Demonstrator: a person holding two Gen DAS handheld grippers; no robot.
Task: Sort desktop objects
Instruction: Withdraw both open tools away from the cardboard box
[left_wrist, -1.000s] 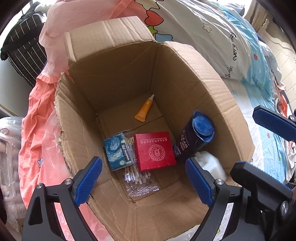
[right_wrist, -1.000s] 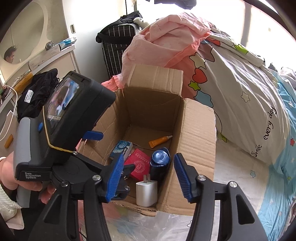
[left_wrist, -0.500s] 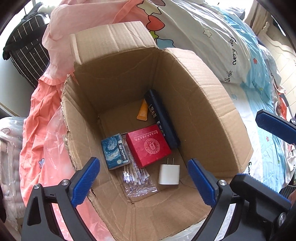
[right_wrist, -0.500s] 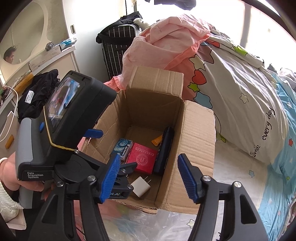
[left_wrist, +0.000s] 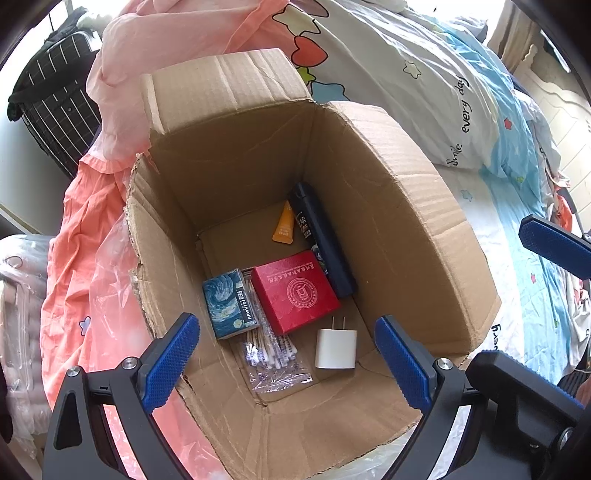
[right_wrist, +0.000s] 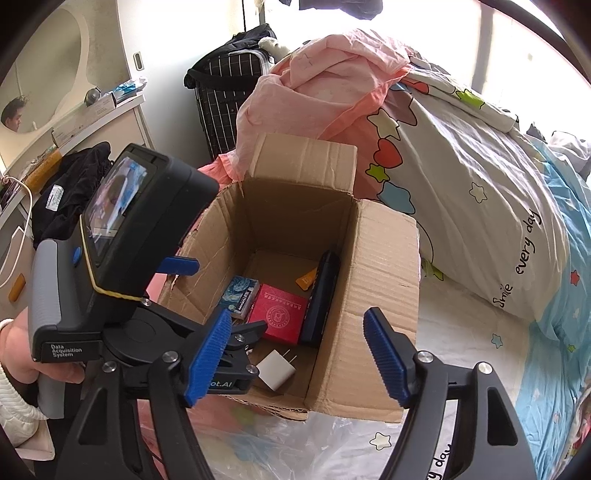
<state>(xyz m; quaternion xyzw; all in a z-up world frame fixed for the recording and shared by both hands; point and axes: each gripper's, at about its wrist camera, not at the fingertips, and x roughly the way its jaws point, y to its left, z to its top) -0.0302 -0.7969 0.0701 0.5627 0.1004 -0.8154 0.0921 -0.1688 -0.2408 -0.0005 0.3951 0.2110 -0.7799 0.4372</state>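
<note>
An open cardboard box (left_wrist: 388, 229) (right_wrist: 380, 277) stands on the bed. On its floor lie a dark blue bottle (left_wrist: 325, 240) (right_wrist: 321, 295) along the right wall, a white charger (left_wrist: 336, 349) (right_wrist: 275, 369), a red box (left_wrist: 295, 291), a starry blue pack (left_wrist: 229, 302), an orange tube (left_wrist: 283, 227) and a bag of cotton swabs (left_wrist: 273, 358). My left gripper (left_wrist: 288, 360) hovers open over the near rim. My right gripper (right_wrist: 295, 354) hangs above the box's near right corner. Its jaws are opening and nothing is between them.
A star-printed quilt (right_wrist: 480, 192) and pink bedding (right_wrist: 325, 88) crowd the box at the back and right. Clear plastic (right_wrist: 295, 443) lies under its near side. A black striped suitcase (right_wrist: 225, 88) and a white dresser (right_wrist: 92, 118) stand at the far left.
The dark blue bottle and the white charger dropped from between the right jaws to the box floor. The bottle now lies flat along the right wall. The right jaws spread wider.
</note>
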